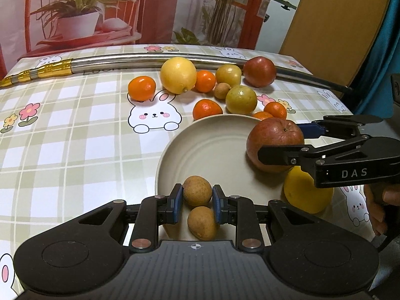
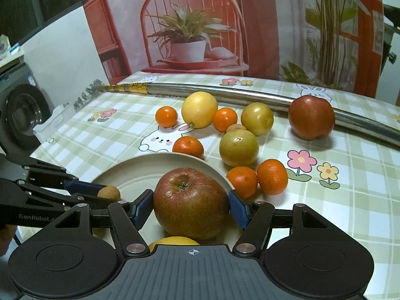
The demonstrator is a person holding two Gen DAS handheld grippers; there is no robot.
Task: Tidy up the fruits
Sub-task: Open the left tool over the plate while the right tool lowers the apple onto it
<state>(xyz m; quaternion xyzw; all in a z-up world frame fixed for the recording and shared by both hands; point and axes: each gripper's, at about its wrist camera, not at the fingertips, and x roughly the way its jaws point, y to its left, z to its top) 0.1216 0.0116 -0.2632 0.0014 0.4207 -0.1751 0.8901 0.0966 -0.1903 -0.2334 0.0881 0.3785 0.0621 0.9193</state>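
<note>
A beige plate (image 1: pixel 212 147) lies on the checked bunny tablecloth. My left gripper (image 1: pixel 197 190) is shut on a small brown longan (image 1: pixel 197 194) just above the plate's near edge. A second longan (image 1: pixel 202 222) rests on the plate right under it. From the right, my right gripper (image 1: pixel 280 140) comes in shut on a red-brown apple (image 1: pixel 272 137) over the plate's right rim. In the right wrist view the blue pads press both sides of the apple (image 2: pixel 191 202), and the right gripper (image 2: pixel 191 195) hangs above the plate (image 2: pixel 130 172). A yellow lemon (image 1: pixel 307 195) sits below that gripper.
Behind the plate lie loose fruits: a big lemon (image 1: pixel 178 75), several tangerines (image 1: pixel 142 88), two yellow-green fruits (image 1: pixel 241 100), a small longan (image 1: pixel 222 90) and a red apple (image 1: pixel 259 71). A long metal pipe (image 1: pixel 150 58) crosses the table's back. A hand (image 1: pixel 380 200) shows at right.
</note>
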